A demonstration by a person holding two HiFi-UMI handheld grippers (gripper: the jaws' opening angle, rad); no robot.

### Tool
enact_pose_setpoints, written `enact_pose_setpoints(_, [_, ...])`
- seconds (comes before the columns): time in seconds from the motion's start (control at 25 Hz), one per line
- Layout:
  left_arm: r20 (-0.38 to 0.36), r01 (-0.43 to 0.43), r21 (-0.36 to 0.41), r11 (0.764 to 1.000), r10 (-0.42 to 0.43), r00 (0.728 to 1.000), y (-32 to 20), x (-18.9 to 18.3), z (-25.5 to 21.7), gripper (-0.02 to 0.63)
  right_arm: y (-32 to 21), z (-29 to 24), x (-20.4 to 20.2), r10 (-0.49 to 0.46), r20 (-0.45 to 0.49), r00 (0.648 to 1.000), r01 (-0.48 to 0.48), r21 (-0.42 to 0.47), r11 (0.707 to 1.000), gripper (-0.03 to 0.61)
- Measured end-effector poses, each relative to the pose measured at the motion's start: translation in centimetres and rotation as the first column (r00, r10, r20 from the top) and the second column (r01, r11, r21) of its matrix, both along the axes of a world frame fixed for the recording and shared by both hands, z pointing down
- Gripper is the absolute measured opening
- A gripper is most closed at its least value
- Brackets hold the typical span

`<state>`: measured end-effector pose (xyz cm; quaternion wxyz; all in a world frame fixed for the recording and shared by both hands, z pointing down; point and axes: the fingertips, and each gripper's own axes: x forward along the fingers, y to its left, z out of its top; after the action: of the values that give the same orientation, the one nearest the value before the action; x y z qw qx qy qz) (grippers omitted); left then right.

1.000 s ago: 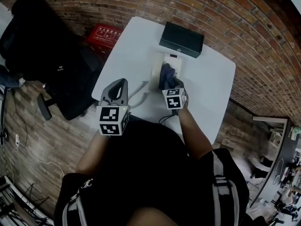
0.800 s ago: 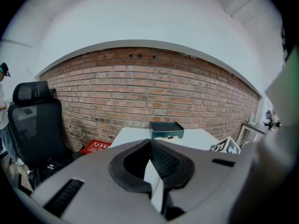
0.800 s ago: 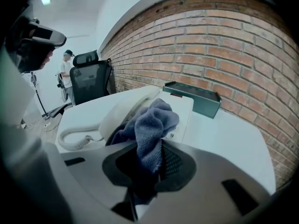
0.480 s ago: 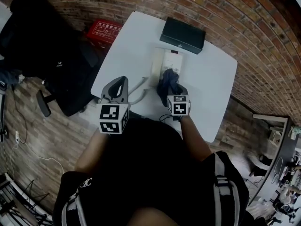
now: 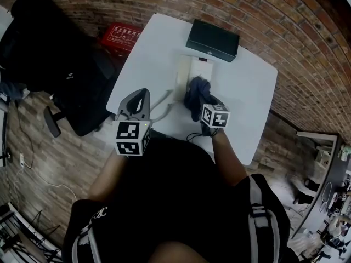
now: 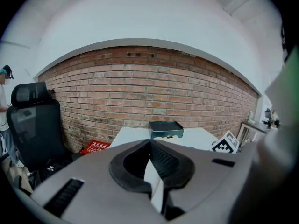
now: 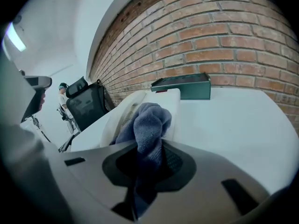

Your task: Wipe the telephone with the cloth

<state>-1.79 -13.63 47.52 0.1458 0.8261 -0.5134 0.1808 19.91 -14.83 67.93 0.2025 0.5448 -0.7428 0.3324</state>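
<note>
Two hand-held grippers are over one white table (image 5: 147, 59), each with a marker cube of black and white squares. The right gripper (image 5: 205, 106) is clamped on the single cloth (image 5: 196, 91), a soft, nubbly blue-grey fabric. It is bunched into a rounded wad that bulges out past the jaw tips, with a tail running back between the ribbed black pads. The cloth sits over the near end of the one telephone (image 5: 192, 69), a smooth, white plastic oblong lying flat near the middle of the table. The right gripper view shows its slotted, rounded casing just behind the wad. The left gripper (image 5: 137, 100) hangs at the table's near left edge, well apart from the telephone. Its grey shell tapers to two dark curved jaws whose tips meet with nothing held between them. A pale cord (image 5: 163, 108) curls across the tabletop between that gripper and the telephone. Beyond the telephone, at the table's far edge, stands one dark green rectangular box (image 5: 213, 40) with hard, flat faces and a small fitting on its front. A rough red-brown brick wall (image 5: 274, 15) runs behind the table. One black office chair (image 5: 49, 48) with a mesh back stands to the left, and one flat red case (image 5: 123, 36) with white print lies on the floor by the wall.
</note>
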Motion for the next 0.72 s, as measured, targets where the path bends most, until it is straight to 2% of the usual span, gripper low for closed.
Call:
enact_pose_setpoints(0.24, [0.002,0.005,-0.002,1.0,-0.005,1.0,0.0,-0.1,-0.1,-0.003,-0.6,-0.4,0.0,-0.031,-0.028,0.999,0.032,0.047,0.998,0.051])
enact_pose_setpoints(0.32, [0.007,-0.001,-0.001,1.0,0.001,1.0,0.1,0.0,-0.1,-0.003,-1.9,-0.8,0.5,-0.014,-0.042,0.999,0.017,0.063,0.998,0.051])
enact_pose_setpoints(0.56, [0.008,0.011,0.003,1.0,-0.011,1.0,0.3,-0.1,-0.2,-0.003,-4.1,-0.7,0.8,-0.04,-0.064,0.997,0.042,0.023,0.999,0.051])
enact_pose_setpoints(0.72, [0.01,0.019,0.004,1.0,-0.019,1.0,0.3,-0.5,-0.3,-0.003,-4.6,-1.1,1.1,-0.032,-0.098,0.995,0.04,0.085,0.996,0.051])
